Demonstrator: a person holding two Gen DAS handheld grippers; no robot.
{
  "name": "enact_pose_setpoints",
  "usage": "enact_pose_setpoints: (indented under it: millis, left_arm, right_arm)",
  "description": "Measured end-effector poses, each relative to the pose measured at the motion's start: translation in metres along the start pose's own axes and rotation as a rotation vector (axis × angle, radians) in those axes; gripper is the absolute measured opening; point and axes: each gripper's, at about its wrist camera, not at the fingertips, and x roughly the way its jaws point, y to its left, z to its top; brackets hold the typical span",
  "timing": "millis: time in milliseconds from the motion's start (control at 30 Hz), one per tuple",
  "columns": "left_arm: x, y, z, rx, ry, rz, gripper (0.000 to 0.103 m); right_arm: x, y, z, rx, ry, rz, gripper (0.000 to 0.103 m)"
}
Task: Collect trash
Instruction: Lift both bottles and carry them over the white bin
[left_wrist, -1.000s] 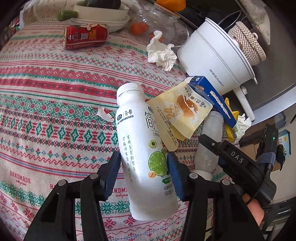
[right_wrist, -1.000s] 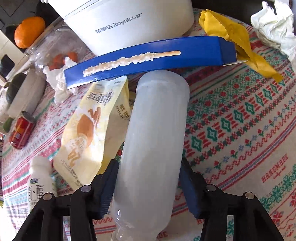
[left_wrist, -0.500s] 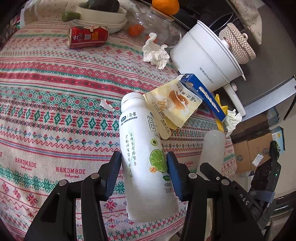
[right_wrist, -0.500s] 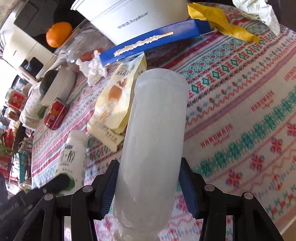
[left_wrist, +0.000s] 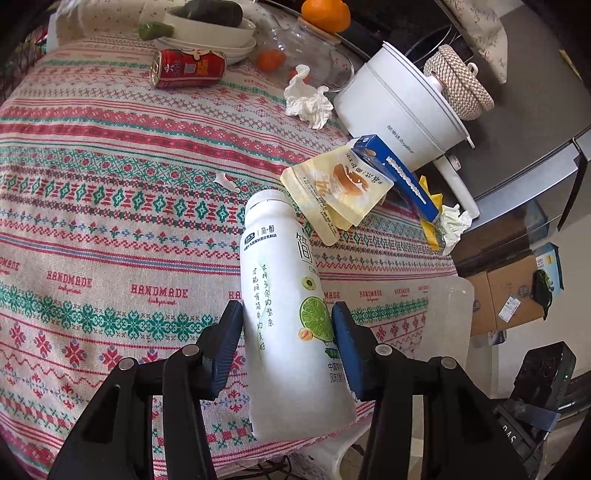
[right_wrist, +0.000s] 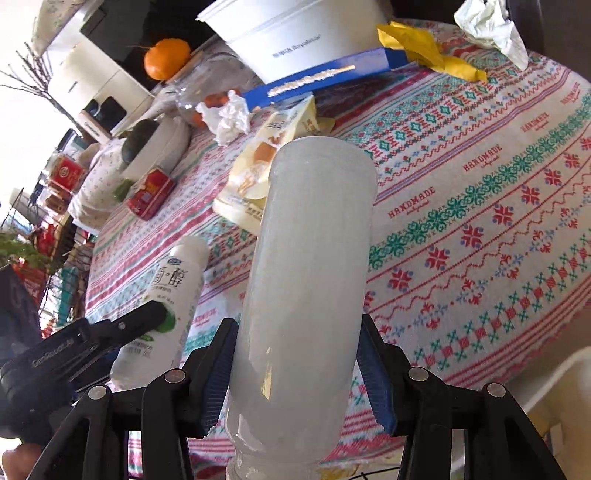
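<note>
1. My left tongs (left_wrist: 286, 345) were clamped about halfway open on the white plastic drink bottle with a lime label (left_wrist: 284, 306), which stood in the lower centre of the left view, cap up, lifted over the patterned desk (left_wrist: 110, 206).
2. My right tongs (right_wrist: 297, 363) gripped the frosted translucent plastic bottle (right_wrist: 306, 280) at a similar width, neck down, in the centre of the right view.
3. Left on the desk, upper part of the left view: a red drink can on its side (left_wrist: 188, 68), a crumpled white tissue (left_wrist: 308, 98), a yellow snack pouch (left_wrist: 338, 192) and a flat blue carton (left_wrist: 395, 171) touching it.
4. A white electric cooking pot (left_wrist: 399, 114) stood just beyond the carton.
</note>
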Motion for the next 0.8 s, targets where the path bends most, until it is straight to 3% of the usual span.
enact_pose_setpoints:
  millis: [533, 800]
  left_arm:
    - [-0.043, -0.004, -0.030, 0.012, -0.074, -0.049, 0.050]
    - [-0.062, -0.027, -0.047, 0.190, -0.182, 0.106, 0.050]
  right_arm:
    - [-0.013, 0.025, -0.027, -0.109, -0.006, 0.042, 0.055]
    - [-0.018, 0.031, -0.034, -0.128, -0.017, 0.040, 0.055]
